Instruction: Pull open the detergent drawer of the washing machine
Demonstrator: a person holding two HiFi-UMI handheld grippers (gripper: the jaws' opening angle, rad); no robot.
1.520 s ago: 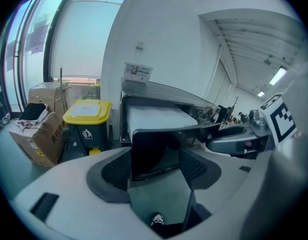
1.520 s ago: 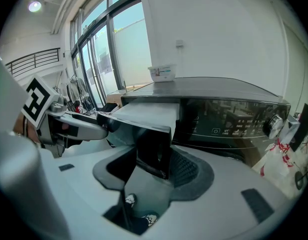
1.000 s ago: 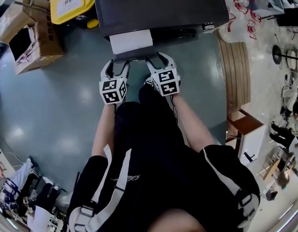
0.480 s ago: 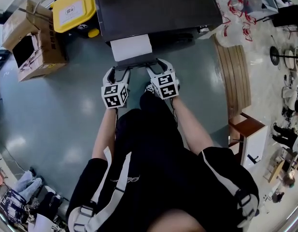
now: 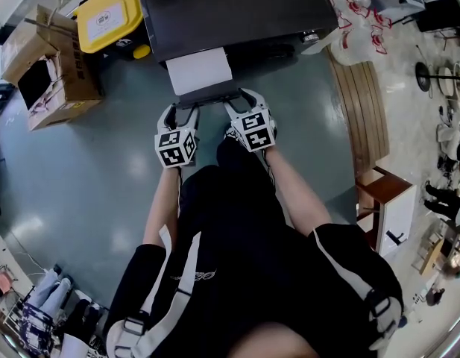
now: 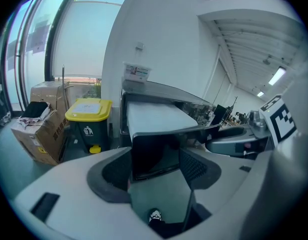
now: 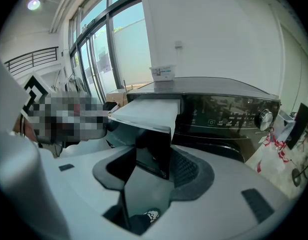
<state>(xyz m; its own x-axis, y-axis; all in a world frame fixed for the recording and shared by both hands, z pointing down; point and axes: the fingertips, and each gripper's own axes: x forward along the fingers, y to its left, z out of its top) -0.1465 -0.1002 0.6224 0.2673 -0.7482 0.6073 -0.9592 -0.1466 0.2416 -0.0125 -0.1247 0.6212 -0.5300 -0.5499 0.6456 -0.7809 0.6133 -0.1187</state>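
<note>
Dark washing machine [image 5: 237,10] at the top of the head view, with a small clear box [image 6: 136,72] on its lid. Drawer [image 5: 200,71] at the machine's left front corner, already pulled well out toward the person, with a pale top face and a dark front panel at the near end.

Left gripper [image 5: 180,112] at the left end of that panel and right gripper [image 5: 243,101] at the right end, side by side and both angled downward. In the left gripper view, jaws spread wide, the panel's left corner between them and the rest of the panel running on past the right-hand finger. In the right gripper view, jaws just as wide, the panel's right corner between them. No pad seen squeezing the drawer on either side (contact at the very tips too hard to judge).

Yellow-lidded bin [image 5: 110,6] and open cardboard box [image 5: 51,66] left of the machine on the grey floor [image 5: 88,170]. Black-clad legs [image 5: 230,200] low in the head view, just behind the grippers.
</note>
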